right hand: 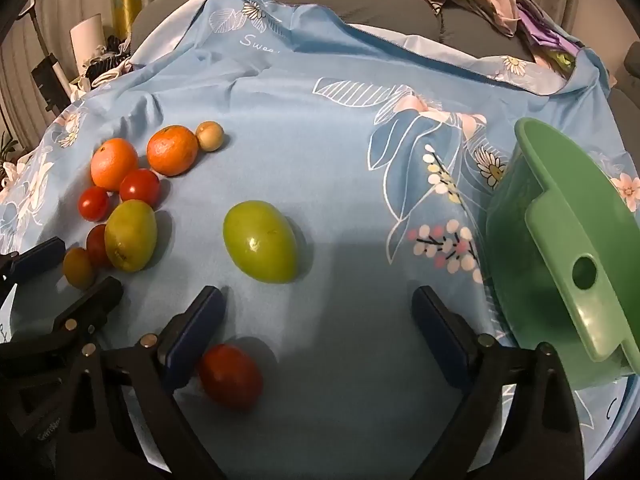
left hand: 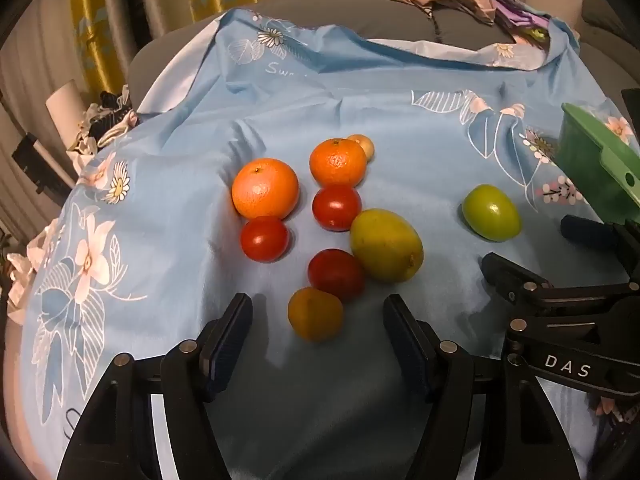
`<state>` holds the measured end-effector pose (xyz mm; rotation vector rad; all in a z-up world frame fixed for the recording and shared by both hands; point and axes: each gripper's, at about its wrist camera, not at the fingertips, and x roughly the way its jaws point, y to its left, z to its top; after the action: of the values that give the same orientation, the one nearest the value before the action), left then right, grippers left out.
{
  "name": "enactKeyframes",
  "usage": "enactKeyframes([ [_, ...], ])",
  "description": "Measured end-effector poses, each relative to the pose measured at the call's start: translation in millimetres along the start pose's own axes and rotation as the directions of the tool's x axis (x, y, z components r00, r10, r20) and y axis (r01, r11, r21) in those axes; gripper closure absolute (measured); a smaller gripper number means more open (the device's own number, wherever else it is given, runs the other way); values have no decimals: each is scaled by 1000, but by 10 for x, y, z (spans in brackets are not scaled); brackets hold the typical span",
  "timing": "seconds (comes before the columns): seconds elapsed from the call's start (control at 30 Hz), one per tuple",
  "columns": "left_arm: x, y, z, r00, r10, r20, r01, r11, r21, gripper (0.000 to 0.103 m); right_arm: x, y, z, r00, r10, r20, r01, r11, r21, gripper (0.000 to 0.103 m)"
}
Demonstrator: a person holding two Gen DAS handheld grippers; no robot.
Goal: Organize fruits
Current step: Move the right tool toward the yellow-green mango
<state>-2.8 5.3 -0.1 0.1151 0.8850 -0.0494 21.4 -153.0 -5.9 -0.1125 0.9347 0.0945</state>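
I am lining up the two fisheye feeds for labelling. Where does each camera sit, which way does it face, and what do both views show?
Left wrist: sits behind the left tongs, looking forward over the fruit cluster; its open fingers frame a small orange-yellow fruit; the right tongs enter at right.
Right wrist: sits behind the right tongs, facing the lone green fruit, with the green bowl at right; its fingers are open.
Shared: blue floral cloth, both oranges, the green fruit, the bowl.
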Motion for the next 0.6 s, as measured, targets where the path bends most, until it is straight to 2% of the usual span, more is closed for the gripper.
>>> enactKeyframes([
  [0.1,-56,24,-1,1000,-15,5,15,1000,-17,34,-26,-102,8,1000,27,-3,-27,1000,15,8],
  [0.17,-97,54,10,999,-31,11,31,999,-36,34,-89,-158,15,998,53,25,-54,998,33,8],
  [0.27,-131,70,25,999,-47,5,47,998,-51,34,-210,-145,22,990,128,52,-132,990,59,8],
  [0.33,-158,73,30,999,-53,10,53,997,-52,34,-162,-178,45,987,148,65,-152,986,64,8],
  [0.4,-184,78,39,998,-65,13,65,996,-53,34,-169,-153,45,985,162,59,-167,983,76,8],
  [0.5,-219,101,56,996,-87,20,88,994,-66,34,-233,-181,37,973,229,42,-232,965,121,8],
  [0.6,-231,119,65,995,-97,18,98,992,-80,34,-263,-167,31,972,235,21,-236,964,121,8],
])
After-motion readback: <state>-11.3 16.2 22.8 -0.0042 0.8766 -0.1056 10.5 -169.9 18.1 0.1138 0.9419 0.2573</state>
